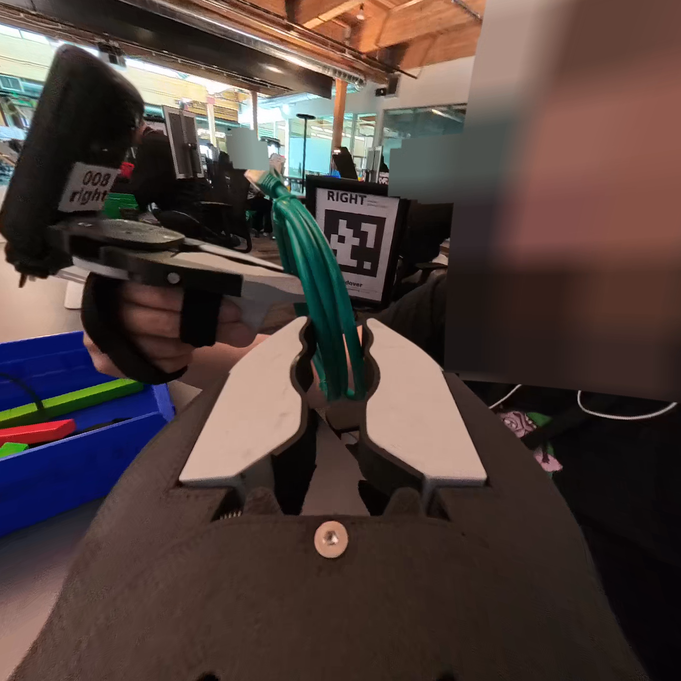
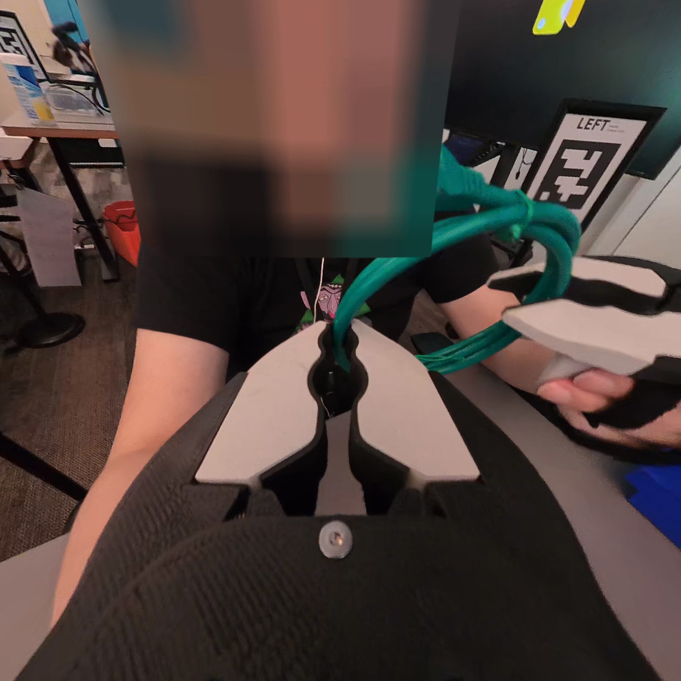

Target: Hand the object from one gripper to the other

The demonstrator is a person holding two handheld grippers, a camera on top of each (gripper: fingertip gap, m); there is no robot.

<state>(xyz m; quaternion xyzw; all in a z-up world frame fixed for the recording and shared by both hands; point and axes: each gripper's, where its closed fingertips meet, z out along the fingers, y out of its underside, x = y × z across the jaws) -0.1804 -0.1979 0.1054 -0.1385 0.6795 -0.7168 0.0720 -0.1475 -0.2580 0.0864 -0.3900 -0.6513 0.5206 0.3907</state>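
Observation:
A coiled green cable [image 1: 313, 265], tied with a green twist tie, hangs between both grippers above the table. My left gripper [image 1: 337, 331] is shut on several strands of the coil's lower part. My right gripper [image 2: 339, 328] is shut on a strand at the coil's other side [image 2: 479, 221]. In the left wrist view the right gripper [image 1: 291, 280] comes in from the left, held by a hand, with its fingertips at the cable. In the right wrist view the left gripper [image 2: 497, 298] comes in from the right, with the cable between its fingers. A clear plug sticks out at the coil's top.
A blue bin [image 1: 73, 460] with green and red blocks sits at the left on the grey table [image 2: 552, 442]. Framed marker boards [image 1: 355, 239] [image 2: 589, 162] stand behind. The person's torso [image 2: 221, 294] is close by. An orange bin [image 2: 123, 232] stands on the floor. Some 8 centimetres of space lies between my two pairs of fingers.

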